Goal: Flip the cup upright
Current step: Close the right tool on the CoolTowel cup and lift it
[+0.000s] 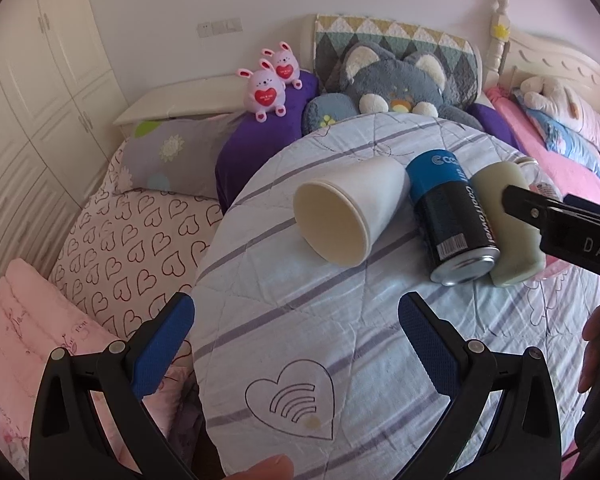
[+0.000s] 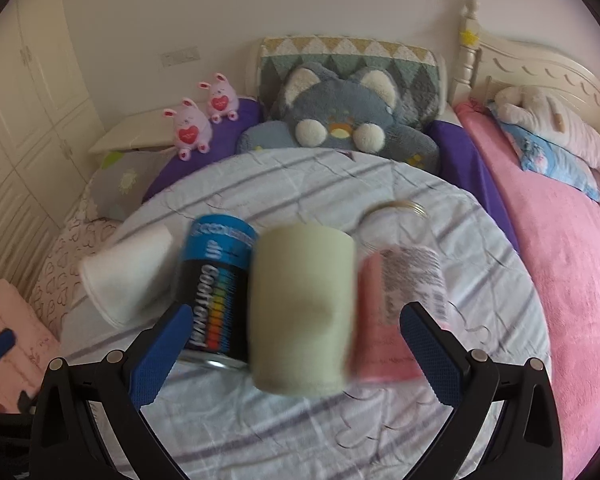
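Note:
A white paper cup (image 1: 348,210) lies on its side on the round cloth-covered table (image 1: 320,340), its mouth facing me; it also shows in the right wrist view (image 2: 128,276) at the left. A pale cream cup (image 2: 304,312) lies on its side between the open fingers of my right gripper (image 2: 296,352); it also shows in the left wrist view (image 1: 508,220), where the right gripper's black finger (image 1: 528,204) is over it. My left gripper (image 1: 296,344) is open and empty, short of the paper cup.
A blue and black can (image 1: 448,216) lies between the two cups. A clear jar with a pink label (image 2: 404,300) lies right of the cream cup. Plush toys (image 1: 396,80) and pillows sit behind the table. A pink bed (image 2: 560,260) is on the right.

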The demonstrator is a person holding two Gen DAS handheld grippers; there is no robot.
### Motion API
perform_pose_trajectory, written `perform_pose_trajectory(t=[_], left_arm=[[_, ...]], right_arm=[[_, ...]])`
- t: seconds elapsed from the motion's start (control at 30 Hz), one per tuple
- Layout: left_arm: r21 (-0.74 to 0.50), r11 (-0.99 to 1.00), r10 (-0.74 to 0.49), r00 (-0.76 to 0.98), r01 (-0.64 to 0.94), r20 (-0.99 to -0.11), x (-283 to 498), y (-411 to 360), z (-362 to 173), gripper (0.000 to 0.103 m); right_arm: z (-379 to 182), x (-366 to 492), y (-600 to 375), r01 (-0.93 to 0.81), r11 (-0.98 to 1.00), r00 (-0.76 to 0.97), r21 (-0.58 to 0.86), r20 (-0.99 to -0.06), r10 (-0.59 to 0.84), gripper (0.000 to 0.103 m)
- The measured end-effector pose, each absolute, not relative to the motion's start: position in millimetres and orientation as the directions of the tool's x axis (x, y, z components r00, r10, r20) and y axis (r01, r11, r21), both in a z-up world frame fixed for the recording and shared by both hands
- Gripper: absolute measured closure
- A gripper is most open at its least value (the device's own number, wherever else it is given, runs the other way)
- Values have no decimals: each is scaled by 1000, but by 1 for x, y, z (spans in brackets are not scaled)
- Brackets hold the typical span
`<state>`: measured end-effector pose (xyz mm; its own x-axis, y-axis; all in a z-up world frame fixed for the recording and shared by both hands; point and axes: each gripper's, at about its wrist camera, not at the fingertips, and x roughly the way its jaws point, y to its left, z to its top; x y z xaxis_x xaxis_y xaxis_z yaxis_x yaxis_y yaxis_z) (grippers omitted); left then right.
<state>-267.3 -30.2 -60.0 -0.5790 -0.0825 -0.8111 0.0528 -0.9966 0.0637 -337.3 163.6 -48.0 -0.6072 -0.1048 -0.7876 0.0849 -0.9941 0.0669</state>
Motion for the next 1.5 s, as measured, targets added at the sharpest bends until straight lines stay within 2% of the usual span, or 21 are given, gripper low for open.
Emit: perform_pose_trajectory(t=[0.2,0.43,0.77,0.9,1.03,1.27,1.37,1.43,1.5], left_arm=[[46,-996,-79,-575,72,-814,-271,-47,-67,0],[12,-995,-68,-554,104,-830,-271,-72,-82,0],[-35,-994,-28,-541,106,-840,-274,-89,-93,0],[-45,-994,-18,-536,104,-844,-275,-93,-96,0],[-51,-993,-12,-534,103,-845,-274,-96,-98,0],[-52,-993,-13,-530,106,-848,-277,-99,-99,0],[-49,-994,-13,-532,102,-847,-277,-98,-99,0],[-49,-994,-12,-532,101,-847,-277,-97,-99,0],[-52,-994,-9,-531,99,-847,-277,-96,-98,0]], right_arm=[[-52,-351,117,193,-981,-578,36,-804,-143,0],[-66,-364,97,177,-983,-558,-52,-828,-57,0],[-70,-372,78,202,-974,-521,-102,-854,-18,4],[-72,-374,75,219,-974,-482,-58,-875,-56,5],[-87,-380,76,197,-979,-438,-46,-898,-46,9],[-100,-391,85,172,-984,-415,-36,-909,-40,10],[-102,-393,85,168,-983,-418,-66,-909,-10,15],[-100,-393,84,166,-983,-428,-83,-904,5,22],[-100,-393,84,168,-980,-431,-110,-902,28,35]])
